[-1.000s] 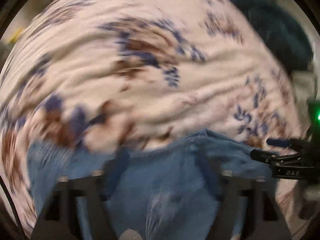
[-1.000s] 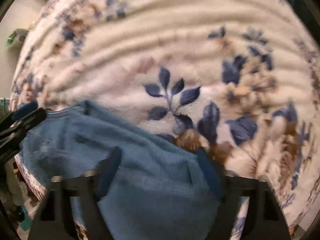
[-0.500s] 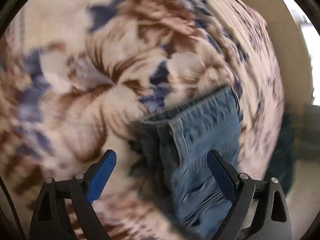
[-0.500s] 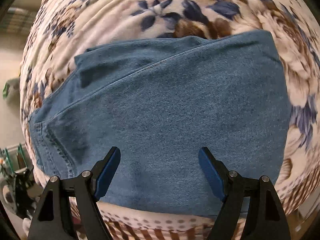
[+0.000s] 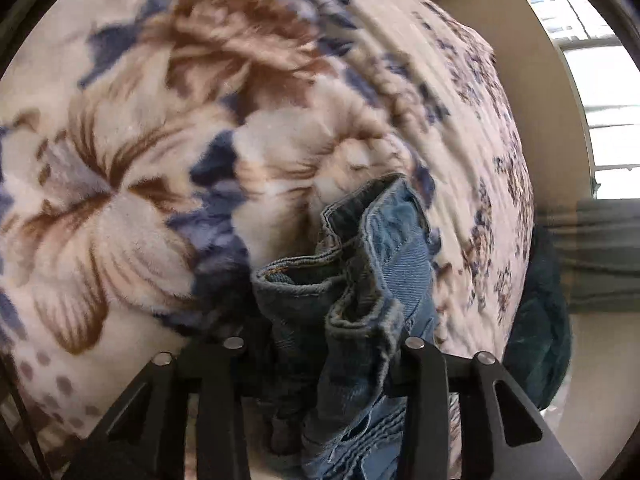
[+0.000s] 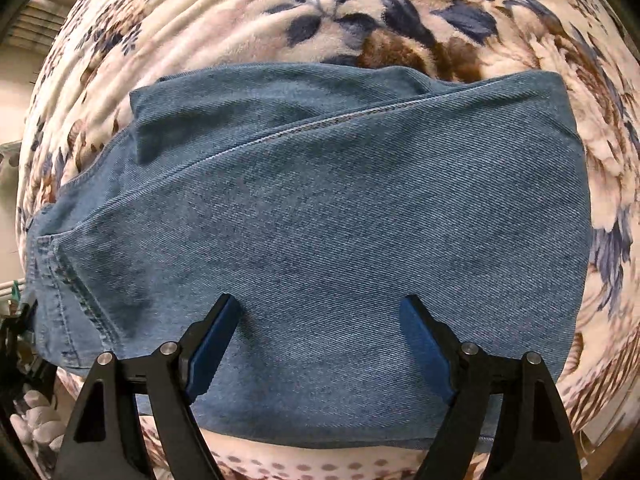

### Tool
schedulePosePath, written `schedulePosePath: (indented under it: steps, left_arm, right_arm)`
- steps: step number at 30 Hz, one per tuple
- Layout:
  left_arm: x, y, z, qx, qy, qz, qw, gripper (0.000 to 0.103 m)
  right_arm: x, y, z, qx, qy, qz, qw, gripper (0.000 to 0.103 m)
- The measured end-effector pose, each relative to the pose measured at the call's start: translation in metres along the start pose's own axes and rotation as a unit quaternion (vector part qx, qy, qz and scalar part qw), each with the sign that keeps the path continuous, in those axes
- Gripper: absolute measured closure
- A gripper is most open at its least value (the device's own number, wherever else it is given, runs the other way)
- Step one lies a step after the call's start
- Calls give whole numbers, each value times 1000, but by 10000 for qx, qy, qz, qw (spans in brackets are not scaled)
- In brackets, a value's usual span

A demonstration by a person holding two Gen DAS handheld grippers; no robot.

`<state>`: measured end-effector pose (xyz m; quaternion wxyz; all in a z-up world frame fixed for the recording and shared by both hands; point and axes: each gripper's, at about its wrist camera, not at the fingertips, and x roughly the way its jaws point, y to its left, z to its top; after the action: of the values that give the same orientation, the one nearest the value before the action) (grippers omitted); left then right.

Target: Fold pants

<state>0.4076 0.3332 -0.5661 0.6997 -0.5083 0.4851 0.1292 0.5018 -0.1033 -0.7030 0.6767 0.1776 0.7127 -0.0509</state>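
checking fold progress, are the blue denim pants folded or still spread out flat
Folded. In the right wrist view the blue denim pants lie doubled in a compact block on the floral fleece blanket, a seam running across the top layer.

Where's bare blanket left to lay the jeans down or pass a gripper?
Free: the wide stretch of floral blanket beyond the far edge of the jeans, and a narrower strip off their right edge. In the left wrist view, blanket lies bare to the left of the bunched denim. Crowded: the left gripper, jaws just closing, denim between them.

Left hand-held gripper point(image 5: 320, 344) just closing, right hand-held gripper point(image 6: 320, 344) spread
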Motion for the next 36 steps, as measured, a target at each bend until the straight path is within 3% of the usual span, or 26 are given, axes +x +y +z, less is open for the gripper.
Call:
schedulePosePath:
  steps: [2,4,6,10,12,17,20,24,27,29,32,36]
  left_arm:
    - [24,21,9,-329,247,111,9991,51]
    - [32,28,12,-413,223,-22,9989,60]
    - [20,4,6,285,66,27,9996,71]
    - [-27,-59,-28,1528,-331,-40,9877,73]
    - [-51,-102,-59,2206,-406,-125,9744,73]
    - [-61,-197,-163,3953,-145,-390,9176,74]
    - [-27,-226,-250,4699,443,-442,8805,74]
    - [36,-224,-329,5235,1102,-60,8448,74]
    - [80,-216,-362,5336,1484,397,8317,72]
    - [91,-212,-375,5444,1501,682,8225,70]
    - [91,-214,-387,5663,1464,975,8052,55]
    - [69,-219,-389,5439,1562,1018,8182,26]
  right_arm:
    - [2,7,2,-10,5,-32,10000,17]
    - [2,13,1,19,27,0,10000,17]
    - [0,18,8,59,49,79,9999,17]
    - [-12,11,5,92,0,94,9999,17]
    - [-21,7,3,72,-57,54,9999,17]
    - [-48,-23,-14,220,-112,162,9996,17]
    - [-65,-55,-20,383,-181,115,9990,17]
    - [-72,-104,-25,599,-233,-112,9979,17]
    - [-74,-149,-27,821,-173,-271,9961,17]
    - [-75,-169,-29,939,-170,-248,9951,17]
    - [-79,-193,-30,1036,-234,-77,9943,17]
    - [-89,-218,-29,1098,-368,126,9932,17]
